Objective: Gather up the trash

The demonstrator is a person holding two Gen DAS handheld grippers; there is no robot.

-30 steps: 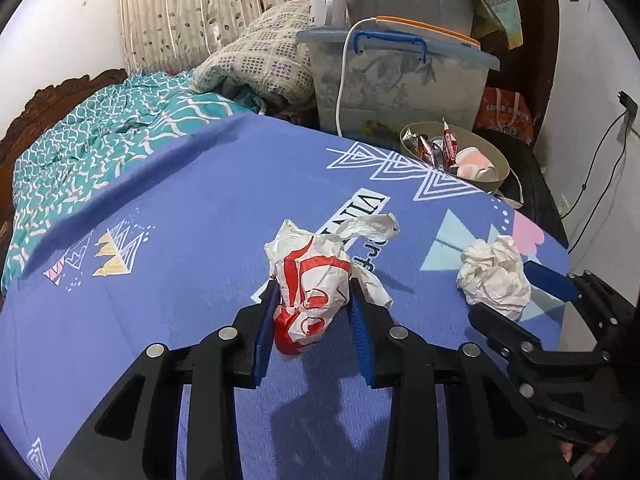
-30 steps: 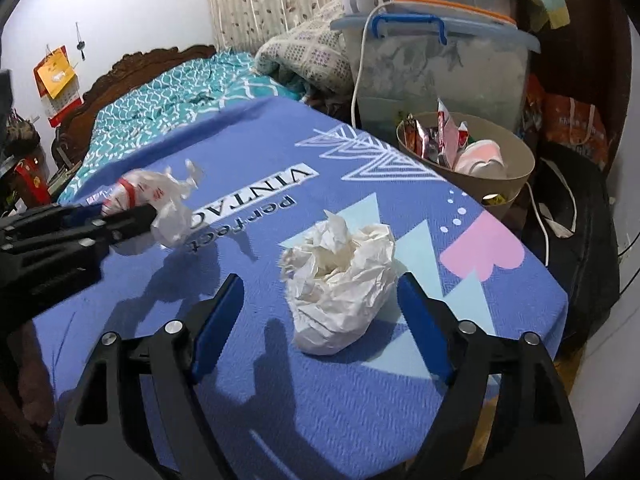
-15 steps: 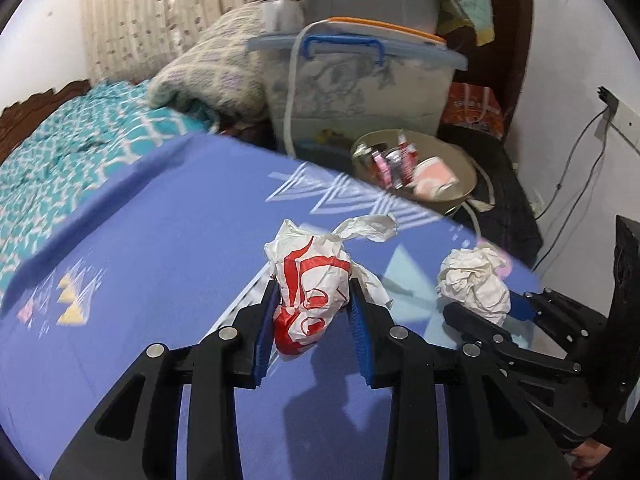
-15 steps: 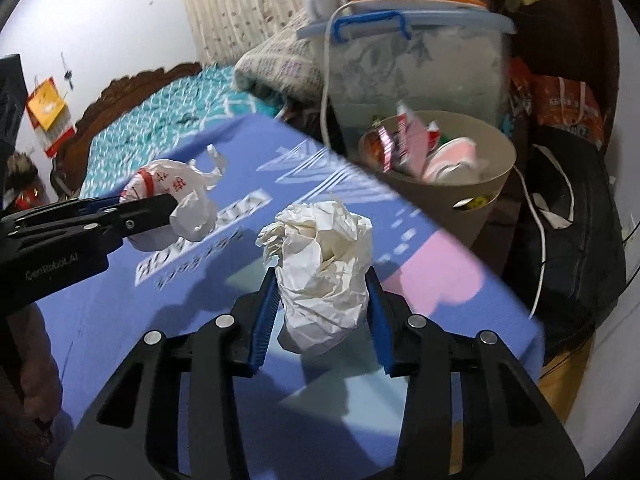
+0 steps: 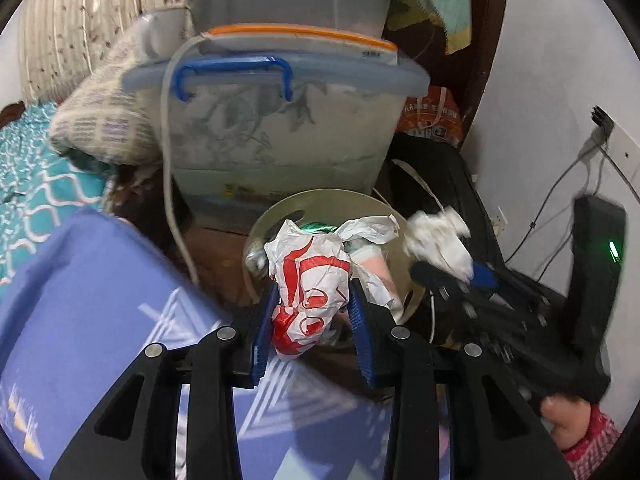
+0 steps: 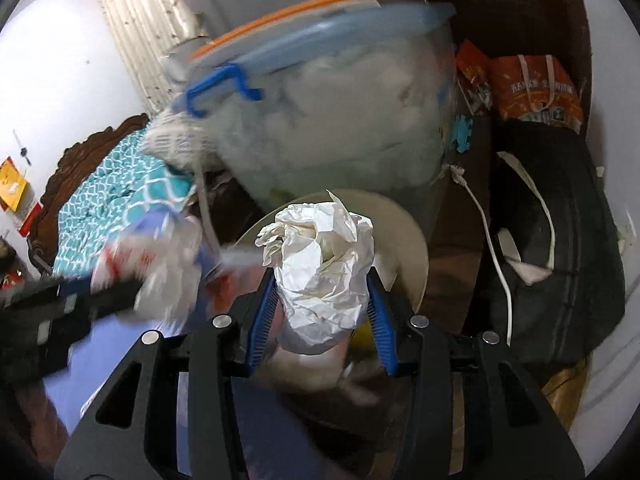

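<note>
Red-and-white crumpled wrapper [image 5: 310, 288] sits pinched between the left gripper's [image 5: 312, 312] blue fingers [image 5: 262, 332], closed on it, with the tan bin [image 5: 276, 210] just beyond at twelve o'clock; the right gripper [image 6: 320, 312] is likewise clamped on a white paper wad [image 6: 324, 268], the bin's rim [image 6: 404, 224] showing behind it. Best, I'd judge, to bring each bundle squarely above the opening before parting the fingers; the light paper could catch the rim or cling to a pad.

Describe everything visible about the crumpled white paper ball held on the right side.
The white paper ball is a creased, off-white wad, looking like thin wrapping or tissue paper, with a pointed flap sticking up. The right hand-held gripper is shut on its lower half, blue pads pressing both sides. It hangs in the air in front of the beige waste bin, touching nothing else.
</note>
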